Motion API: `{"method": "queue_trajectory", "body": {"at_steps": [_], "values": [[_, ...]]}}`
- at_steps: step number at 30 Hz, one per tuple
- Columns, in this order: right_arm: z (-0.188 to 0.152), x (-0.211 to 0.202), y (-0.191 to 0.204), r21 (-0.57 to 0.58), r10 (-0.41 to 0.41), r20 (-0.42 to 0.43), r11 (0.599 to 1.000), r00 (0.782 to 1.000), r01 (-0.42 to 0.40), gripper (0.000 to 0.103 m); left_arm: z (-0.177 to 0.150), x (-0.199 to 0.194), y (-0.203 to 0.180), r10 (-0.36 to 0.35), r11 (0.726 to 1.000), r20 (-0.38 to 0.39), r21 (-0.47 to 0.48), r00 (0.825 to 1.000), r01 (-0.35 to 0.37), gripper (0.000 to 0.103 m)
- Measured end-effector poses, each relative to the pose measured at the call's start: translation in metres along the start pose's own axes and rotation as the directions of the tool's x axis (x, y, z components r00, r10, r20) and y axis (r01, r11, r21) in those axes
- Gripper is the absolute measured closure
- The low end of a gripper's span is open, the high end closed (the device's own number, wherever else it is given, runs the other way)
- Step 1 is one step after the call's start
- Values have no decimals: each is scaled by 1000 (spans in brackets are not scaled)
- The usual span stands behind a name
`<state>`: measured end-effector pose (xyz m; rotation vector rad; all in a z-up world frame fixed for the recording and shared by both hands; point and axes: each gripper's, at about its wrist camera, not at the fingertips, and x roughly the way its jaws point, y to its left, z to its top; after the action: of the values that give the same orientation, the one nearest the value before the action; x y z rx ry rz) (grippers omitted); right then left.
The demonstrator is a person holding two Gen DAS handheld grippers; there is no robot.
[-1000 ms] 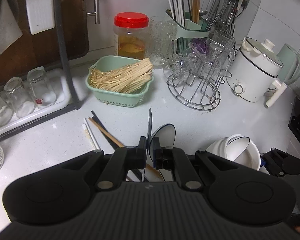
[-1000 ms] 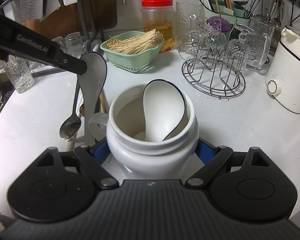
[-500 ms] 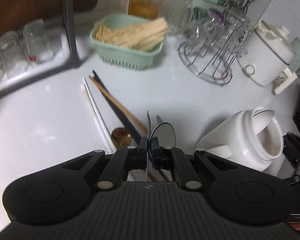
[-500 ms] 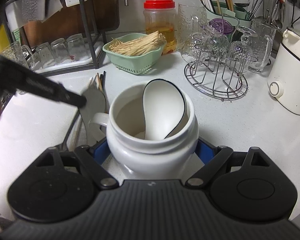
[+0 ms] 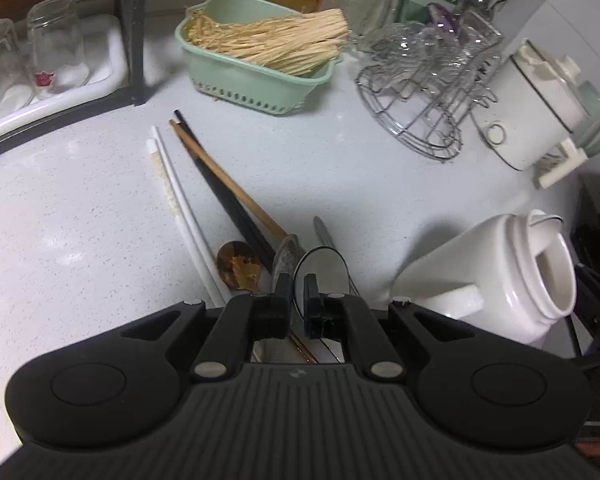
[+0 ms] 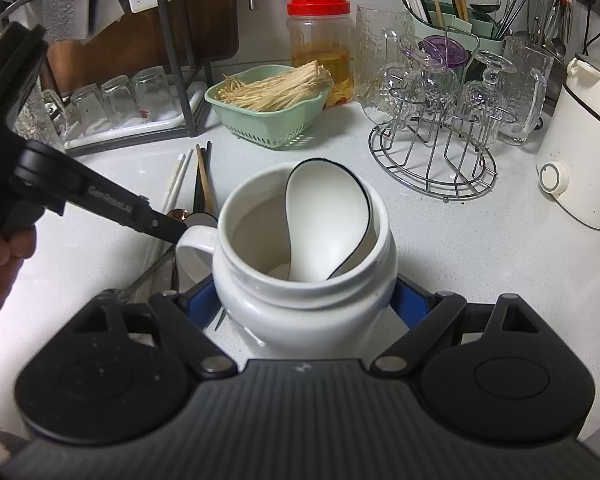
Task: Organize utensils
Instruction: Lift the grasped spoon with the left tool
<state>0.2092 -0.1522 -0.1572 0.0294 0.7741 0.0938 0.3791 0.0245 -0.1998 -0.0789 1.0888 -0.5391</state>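
My right gripper (image 6: 304, 300) is shut on a white ceramic jar (image 6: 300, 312), its blue pads pressed against the sides. One white spoon with a black rim (image 6: 324, 216) leans inside the jar. My left gripper (image 5: 297, 294) is shut on a second white black-rimmed spoon (image 5: 324, 268), held low over the counter just left of the jar (image 5: 500, 276). Under and beside it lie a bronze spoon (image 5: 236, 264), a metal spoon (image 5: 286, 254), a white chopstick pair (image 5: 180, 200) and a black and a wooden chopstick (image 5: 220, 188). A hand holds the left gripper (image 6: 176, 230).
A green basket of thin sticks (image 5: 260, 76) stands at the back, with a wire rack of glasses (image 5: 428, 112) and a white electric pot (image 5: 532, 120) to its right. Upturned glasses sit on a white tray (image 5: 100, 84) under a black frame. A green utensil holder (image 6: 460, 20) stands behind.
My left gripper has come down and tipped forward with its spoon, from above the counter to just over the loose utensils. The right gripper and jar have stayed still.
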Motion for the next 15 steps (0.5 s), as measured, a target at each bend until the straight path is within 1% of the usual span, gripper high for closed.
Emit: {"method": "queue_trajectory", "body": {"at_steps": [3,6,11,14,15], "values": [[0,0,0,0,0,-1,1000,1000,0,12,1,-2,3,-19,1000,6,23,1000,19,97],[1,1,0,1,-1,-2,1000,1000,1,12,4,-4,3,-56,996,22,68,998,54,97],[1,1,1,6,-4,-1,1000,1000,4,12,11,3,2,-88,989,8,122,996,86,96],[1,1,1,10,-9,-2,1000,1000,9,12,15,10,4,-92,988,-14,124,996,93,84],[1,2,2,11,-10,-4,1000,1000,10,12,16,11,5,-98,987,-19,124,995,99,76]]}}
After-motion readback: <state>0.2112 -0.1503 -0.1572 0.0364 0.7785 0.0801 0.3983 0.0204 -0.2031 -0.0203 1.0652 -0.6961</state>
